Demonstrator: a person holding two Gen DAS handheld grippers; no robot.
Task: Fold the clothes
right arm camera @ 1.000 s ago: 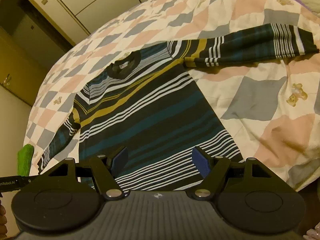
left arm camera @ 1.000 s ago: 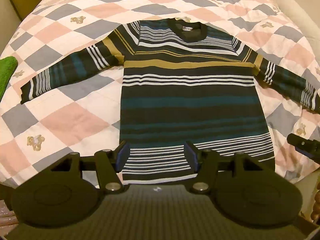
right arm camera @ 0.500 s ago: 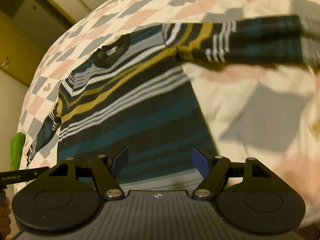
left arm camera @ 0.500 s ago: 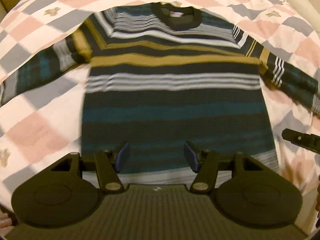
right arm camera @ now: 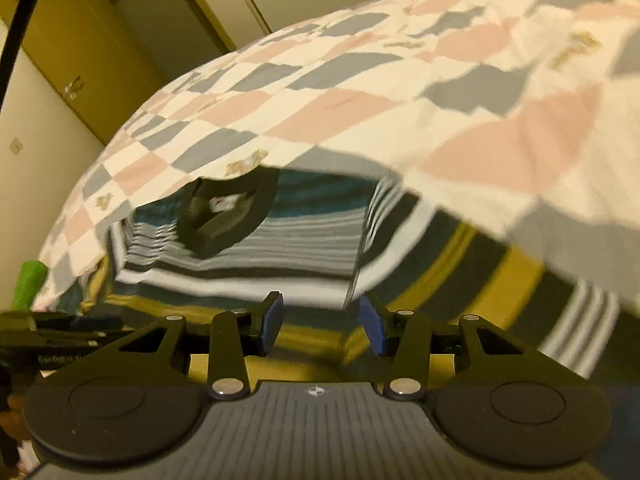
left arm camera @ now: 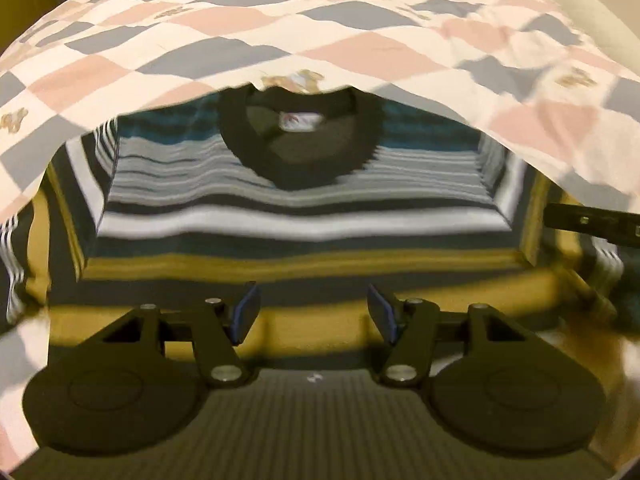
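Note:
A dark sweater (left arm camera: 304,216) with white, teal and mustard stripes lies flat on the bed, its black collar (left arm camera: 296,144) towards the far side. My left gripper (left arm camera: 314,316) hovers low over the mustard chest stripe, open, with nothing between its blue pads. In the right wrist view the sweater (right arm camera: 248,256) fills the middle, blurred. My right gripper (right arm camera: 320,322) is over the chest near the sleeve seam (right arm camera: 356,272). Its jaws are closing but the pads still stand apart, with only flat fabric beneath them.
A pink, grey and white checkered quilt (left arm camera: 360,40) covers the bed (right arm camera: 360,100). A green item (right arm camera: 28,284) lies at the bed's left edge. Wardrobe doors (right arm camera: 80,40) stand behind. The other gripper shows at each view's side: the right gripper (left arm camera: 592,224), the left gripper (right arm camera: 60,336).
Both grippers have swept forward and down from the sweater's hem to its chest, close to the collar. The right gripper's pads stand closer together than before.

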